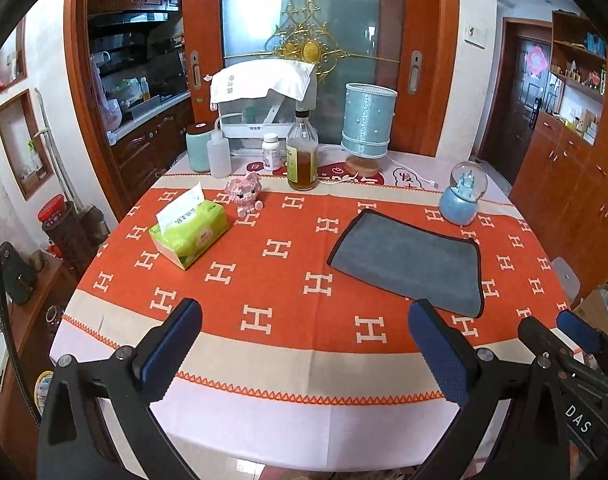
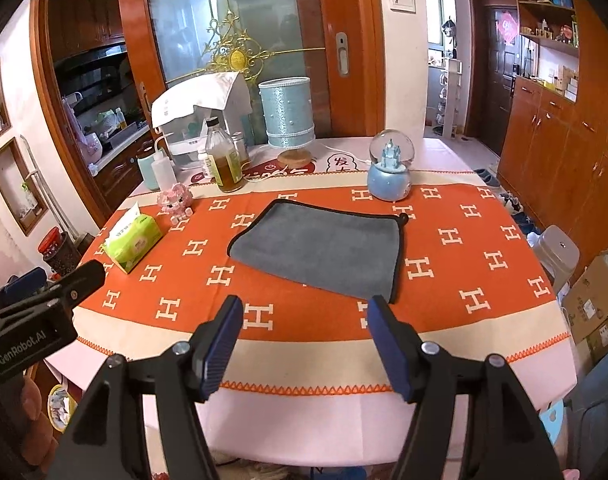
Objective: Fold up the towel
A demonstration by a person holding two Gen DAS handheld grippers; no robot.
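Note:
A grey towel (image 1: 409, 262) with a black border lies flat on the orange patterned tablecloth; in the right wrist view the towel (image 2: 321, 250) is at the centre, folded over. My left gripper (image 1: 304, 328) is open and empty, held above the near edge of the table, left of the towel. My right gripper (image 2: 304, 328) is open and empty, above the near edge, just in front of the towel's near side. The right gripper also shows at the left wrist view's lower right (image 1: 551, 332); the left gripper shows at the right wrist view's left edge (image 2: 48, 292).
A green tissue pack (image 1: 188, 232), a pink toy figure (image 1: 248, 194), an oil bottle (image 1: 302, 152), a blue lamp (image 1: 367, 124) and a blue snow globe (image 1: 463, 196) stand behind and left of the towel. Cardboard boxes (image 2: 591, 300) sit on the floor at right.

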